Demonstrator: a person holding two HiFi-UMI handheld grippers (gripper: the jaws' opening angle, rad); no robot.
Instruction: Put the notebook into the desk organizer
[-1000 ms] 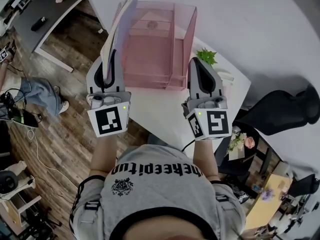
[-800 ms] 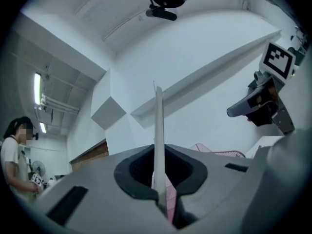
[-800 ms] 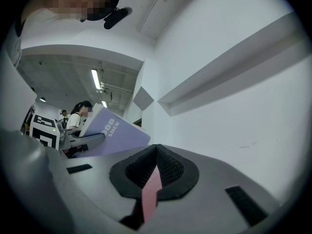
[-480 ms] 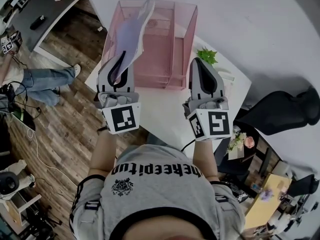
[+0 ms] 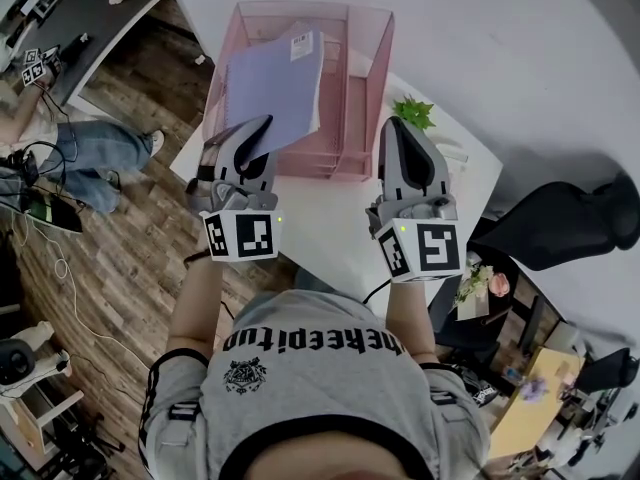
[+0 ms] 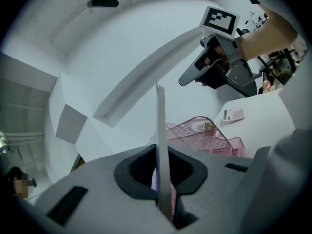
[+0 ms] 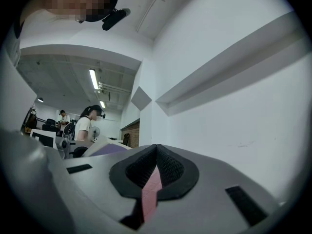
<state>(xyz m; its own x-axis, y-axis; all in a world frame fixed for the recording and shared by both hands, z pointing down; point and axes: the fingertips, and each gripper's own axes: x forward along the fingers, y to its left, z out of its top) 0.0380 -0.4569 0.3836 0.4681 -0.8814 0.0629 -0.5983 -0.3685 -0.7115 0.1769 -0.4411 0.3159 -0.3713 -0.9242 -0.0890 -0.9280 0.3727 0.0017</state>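
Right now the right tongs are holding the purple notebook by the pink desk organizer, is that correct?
No. It is the left tongs that hold the purple notebook by the pink desk organizer. The right tongs hold nothing. The head view shows this.

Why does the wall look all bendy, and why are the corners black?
Left gripper view: the wide-angle lens curves the straight wall ledge and blacks out the corners; only the notebook in the middle stays straight. Right gripper view: same bending and dark rim. Head view: the room curves near the edges.
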